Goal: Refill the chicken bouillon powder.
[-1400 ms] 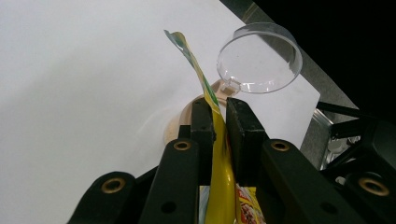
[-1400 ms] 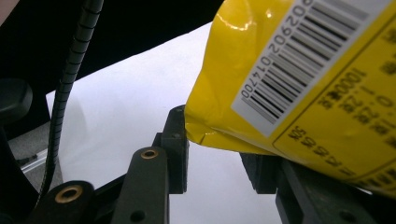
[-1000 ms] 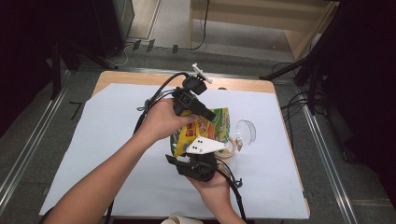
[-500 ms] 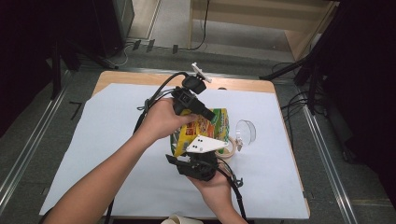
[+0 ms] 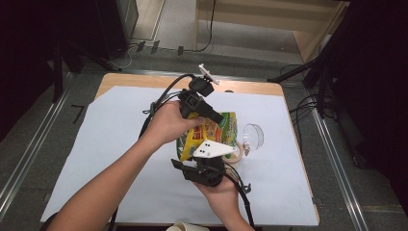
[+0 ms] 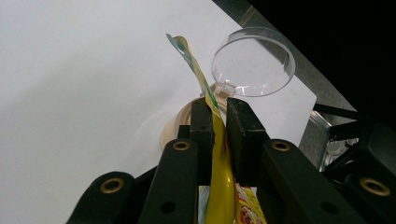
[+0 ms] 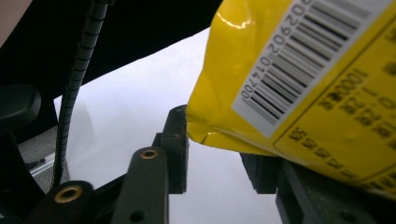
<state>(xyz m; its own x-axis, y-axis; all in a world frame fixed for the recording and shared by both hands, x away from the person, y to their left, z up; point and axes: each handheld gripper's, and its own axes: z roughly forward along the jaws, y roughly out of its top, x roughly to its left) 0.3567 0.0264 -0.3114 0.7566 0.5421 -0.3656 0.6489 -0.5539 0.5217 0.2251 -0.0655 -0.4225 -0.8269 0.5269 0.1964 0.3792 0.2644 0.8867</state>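
Observation:
A yellow snack bag point(image 5: 214, 132) hangs above the middle of the white table sheet, held between both grippers. My left gripper point(image 5: 217, 118) comes in from the upper left and is shut on the bag's thin top edge point(image 6: 215, 140). My right gripper point(image 5: 202, 156) reaches up from below under its grey plate point(image 5: 211, 149). In the right gripper view the bag's lower corner point(image 7: 261, 88) sits between the jaws and presses on the left pad point(image 7: 180, 140), while the bag covers the other pad. A clear round lid point(image 6: 252, 65) and a beige ring point(image 6: 180, 126) lie just beyond the bag.
The clear lid point(image 5: 253, 136) and beige ring point(image 5: 235, 155) lie on the white sheet point(image 5: 110, 144) just right of the grippers. Black cables point(image 5: 159, 103) trail from the left gripper towards the table's far edge. A pale object point(image 5: 187, 226) pokes in at the near edge.

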